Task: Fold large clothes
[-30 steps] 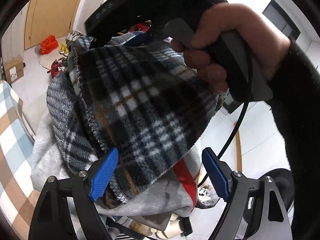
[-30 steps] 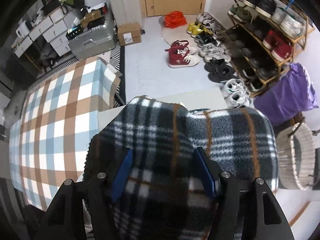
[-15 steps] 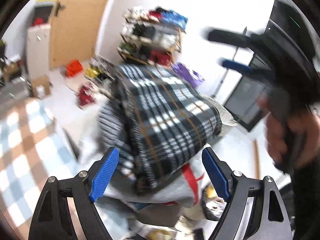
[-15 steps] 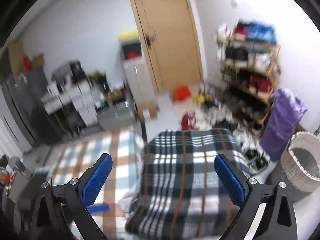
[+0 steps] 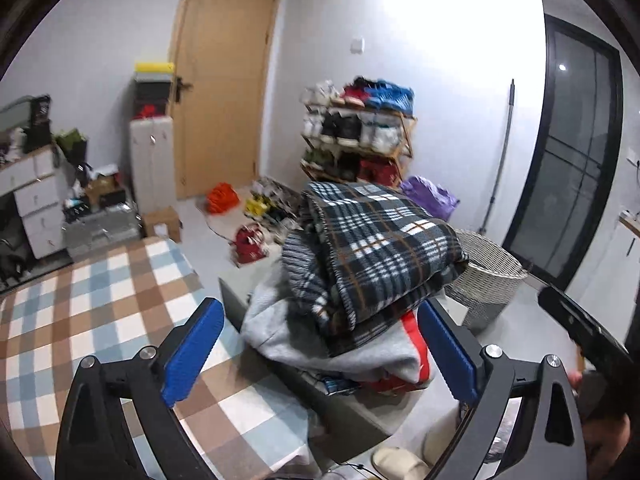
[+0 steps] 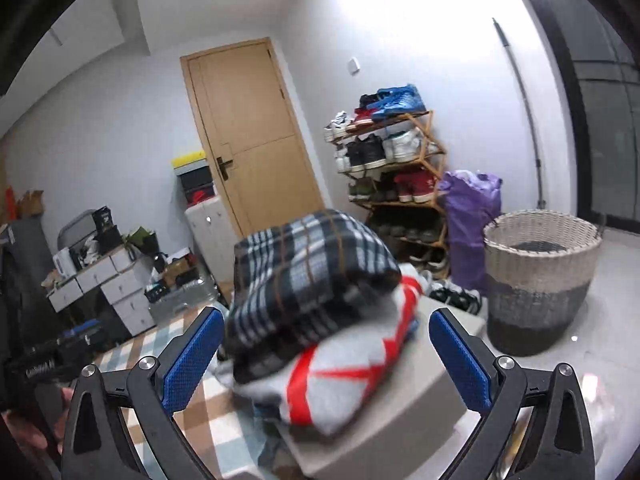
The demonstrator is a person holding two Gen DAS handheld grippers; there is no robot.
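Bed: only my left view shows much of the checked bed cover [image 5: 100, 304], brown, blue and white, running up to the pile; in my right view it is a blurred strip low between my fingers.
Basket: my right view shows the whole woven basket [image 6: 540, 280] standing on the floor beside a purple bag [image 6: 470, 216]; my left view shows only part of it behind the pile.
Shoe rack: both views show the wooden shoe rack [image 6: 394, 160] by the closed door [image 5: 224, 80]; the red shoes [image 5: 250, 240] and the orange bag [image 5: 222, 199] on the floor show in my left view alone.
Plaid blanket: the folded plaid blanket [image 5: 376, 248] lies on top of a grey garment with red stripes [image 6: 340, 380], and the pile sits on a pale box-like stand [image 6: 404, 412] at the bed's edge.
Left gripper: my left gripper [image 5: 320, 354] has its fingers opening, nothing pressed between them; the pile lies beyond the blue pads.
Right gripper: my right gripper [image 6: 326, 356] stands wide apart and empty, the pile ahead of it.
Since a second ago: then both of my grippers held the blanket close up, the right one's pads pressing the cloth; now both are drawn back and it rests free.
Writing: white letters on the left device's body in my right view, too blurred to read.
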